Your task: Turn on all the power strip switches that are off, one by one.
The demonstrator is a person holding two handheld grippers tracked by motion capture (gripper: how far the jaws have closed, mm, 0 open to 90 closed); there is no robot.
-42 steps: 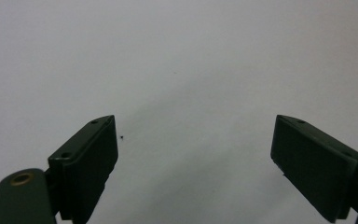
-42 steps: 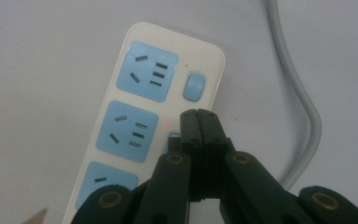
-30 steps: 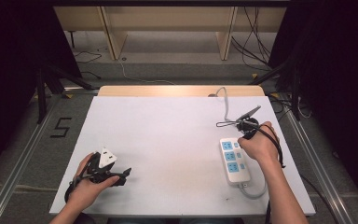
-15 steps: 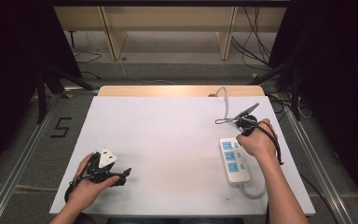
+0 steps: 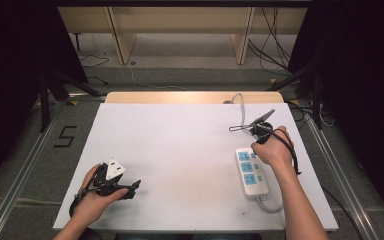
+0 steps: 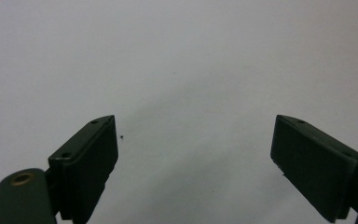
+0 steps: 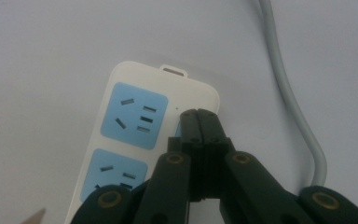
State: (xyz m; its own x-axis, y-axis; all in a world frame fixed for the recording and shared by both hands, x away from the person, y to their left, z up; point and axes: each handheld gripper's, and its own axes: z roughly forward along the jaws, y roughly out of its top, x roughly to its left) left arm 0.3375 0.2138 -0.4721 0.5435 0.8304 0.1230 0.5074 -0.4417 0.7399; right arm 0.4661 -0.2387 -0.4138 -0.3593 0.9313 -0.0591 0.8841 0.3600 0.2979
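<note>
While I look down from the high view, my right gripper (image 5: 256, 134) sits at the far end of the white power strip (image 5: 251, 172), which lies flat near the right edge of the table (image 5: 180, 150) with its grey cable (image 5: 272, 206) curling out of the near end. My left gripper (image 5: 122, 187) rests well apart at the near left corner, holding nothing. Along the left gripper view, my jaws stand wide apart with bare white tabletop (image 6: 191, 70) between them. Along the right gripper view, my jaws are pressed fully together with nothing between them, their tips over the end of the power strip (image 7: 135, 135) beside the top blue socket (image 7: 134, 115); whether they touch the small switch there I cannot tell. I judge the strip to be a light, rigid plastic body, smooth and likely to slide on this surface when pushed. The best hold would be across its narrow width on the long sides, while the cable (image 7: 289, 88) is stiff-springy and may drag it around.
</note>
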